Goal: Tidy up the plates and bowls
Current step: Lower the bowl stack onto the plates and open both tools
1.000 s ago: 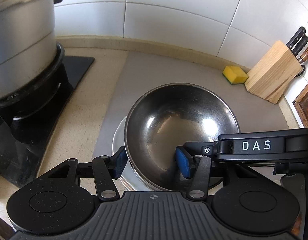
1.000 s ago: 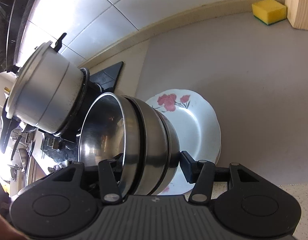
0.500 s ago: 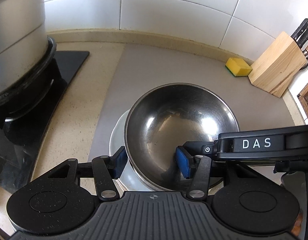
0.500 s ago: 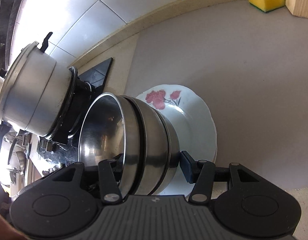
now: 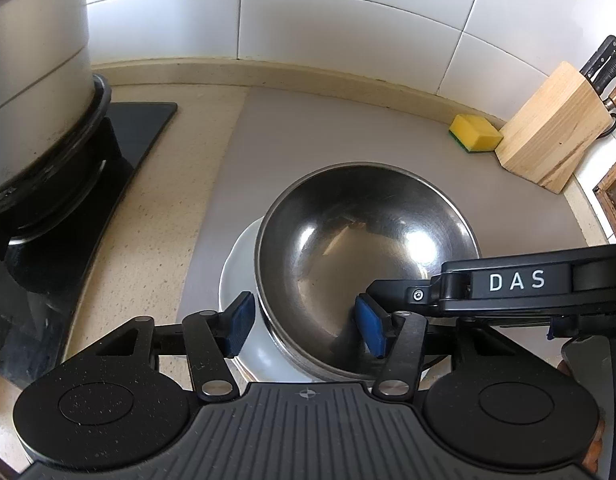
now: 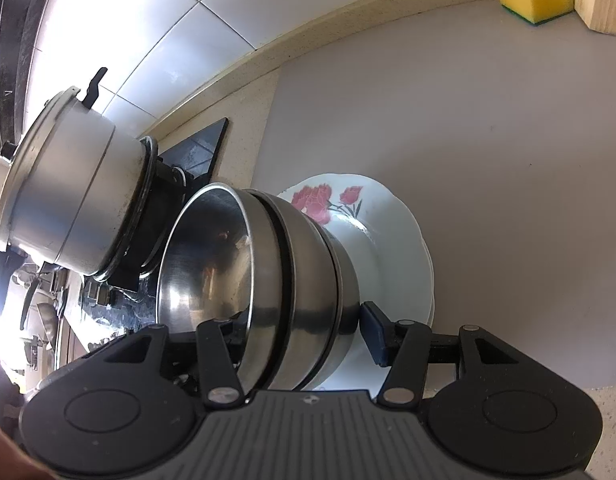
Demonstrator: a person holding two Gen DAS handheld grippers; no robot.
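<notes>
Three nested steel bowls [image 5: 363, 232] [image 6: 304, 260] sit on a white plate with red flowers [image 6: 395, 240], whose rim [image 5: 236, 272] shows in the left wrist view. My left gripper [image 5: 306, 328] straddles the near wall of the stack. Its jaws are opening, one blue pad outside and one inside, neither pressing. My right gripper [image 6: 308, 326] holds the stack's rim from the right. Its outer pad [image 6: 373, 334] lies against the lowest bowl, and its inner finger [image 5: 391, 292] reaches into the top bowl.
A big lidded metal pot [image 5: 32, 80] stands on the black stove [image 5: 144, 120] at the left. A yellow sponge [image 5: 475, 134] and a wooden knife block [image 5: 555, 132] sit by the tiled wall at the back right. The plate rests on a grey mat [image 5: 327, 128].
The left gripper's jaws have spread a little, and its outer pad has come off the bowls' wall. Bowls, plate and right gripper keep their places.
</notes>
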